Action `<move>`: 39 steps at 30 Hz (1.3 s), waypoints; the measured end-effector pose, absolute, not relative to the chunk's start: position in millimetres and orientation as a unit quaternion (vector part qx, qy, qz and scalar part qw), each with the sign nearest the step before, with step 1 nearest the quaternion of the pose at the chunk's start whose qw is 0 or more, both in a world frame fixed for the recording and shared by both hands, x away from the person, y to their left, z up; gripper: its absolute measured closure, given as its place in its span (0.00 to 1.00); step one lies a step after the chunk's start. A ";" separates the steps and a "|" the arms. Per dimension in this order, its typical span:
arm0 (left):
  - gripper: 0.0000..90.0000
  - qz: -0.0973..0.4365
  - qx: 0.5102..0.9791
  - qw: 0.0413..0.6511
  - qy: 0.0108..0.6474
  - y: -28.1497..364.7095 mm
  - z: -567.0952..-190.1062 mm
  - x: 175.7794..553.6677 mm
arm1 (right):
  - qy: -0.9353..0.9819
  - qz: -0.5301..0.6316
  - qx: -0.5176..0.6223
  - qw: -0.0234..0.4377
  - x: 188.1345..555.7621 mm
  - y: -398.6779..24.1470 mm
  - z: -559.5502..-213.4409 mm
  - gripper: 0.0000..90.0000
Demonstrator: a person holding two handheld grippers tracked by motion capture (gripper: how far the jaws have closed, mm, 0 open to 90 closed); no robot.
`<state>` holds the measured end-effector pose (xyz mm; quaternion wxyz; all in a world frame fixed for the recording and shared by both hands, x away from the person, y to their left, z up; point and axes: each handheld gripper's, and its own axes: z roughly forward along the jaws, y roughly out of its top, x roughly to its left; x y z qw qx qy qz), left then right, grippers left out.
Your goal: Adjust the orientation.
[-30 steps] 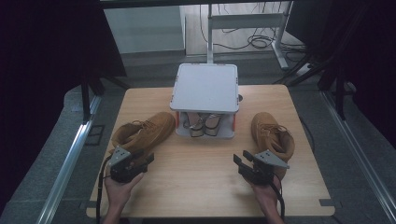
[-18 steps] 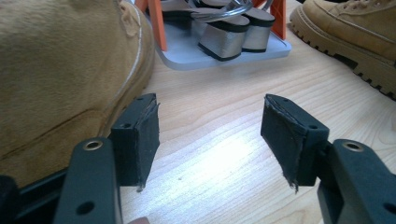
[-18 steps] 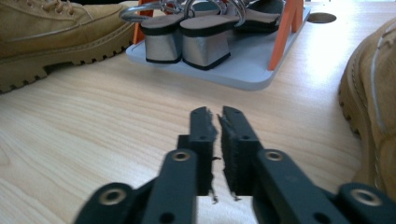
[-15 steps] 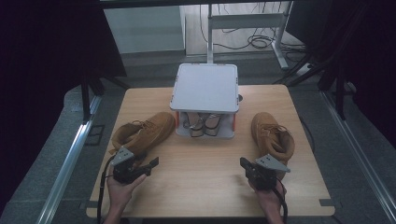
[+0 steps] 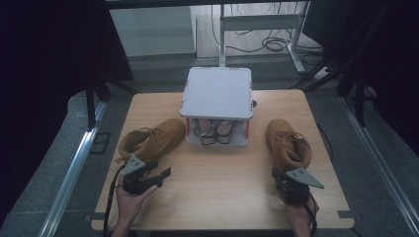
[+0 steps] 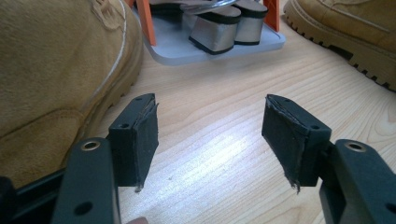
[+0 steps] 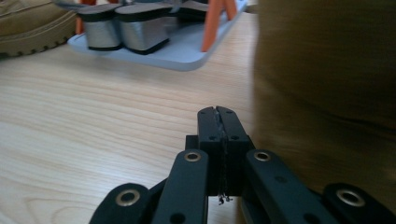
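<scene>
From the high view, our left gripper (image 5: 157, 177) sits just beside the left boot (image 5: 150, 140), at its 5 o'clock; we should swing its spread jaws onto the boot's heel. Left gripper view: jaws have just widened, nothing between them. Right gripper view: our right gripper (image 7: 218, 116), a second ago apart, is pressed together empty beside the right boot (image 7: 327, 74).

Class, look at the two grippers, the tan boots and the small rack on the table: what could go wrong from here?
1. The right gripper is shut on nothing beside the right boot; pushing on like this would likely shove the boot instead of gripping it.
2. The left gripper stands open, one jaw close to the left boot; closing there might pinch only its sole edge.
3. The rack sits between the boots, so a nudged boot could knock it.
</scene>
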<state>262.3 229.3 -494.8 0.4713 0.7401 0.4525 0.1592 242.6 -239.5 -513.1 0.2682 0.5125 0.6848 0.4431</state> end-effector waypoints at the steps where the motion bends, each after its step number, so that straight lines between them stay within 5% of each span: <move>1: 0.40 0.159 0.742 0.470 0.451 228.8 -495.3 262.5 | 0.683 0.445 0.514 0.266 242.8 -243.2 -513.1 0.99; 39: 0.41 0.153 0.765 0.445 0.439 219.7 -503.6 265.9 | 0.635 0.464 0.552 0.278 231.9 -329.2 -511.7 0.99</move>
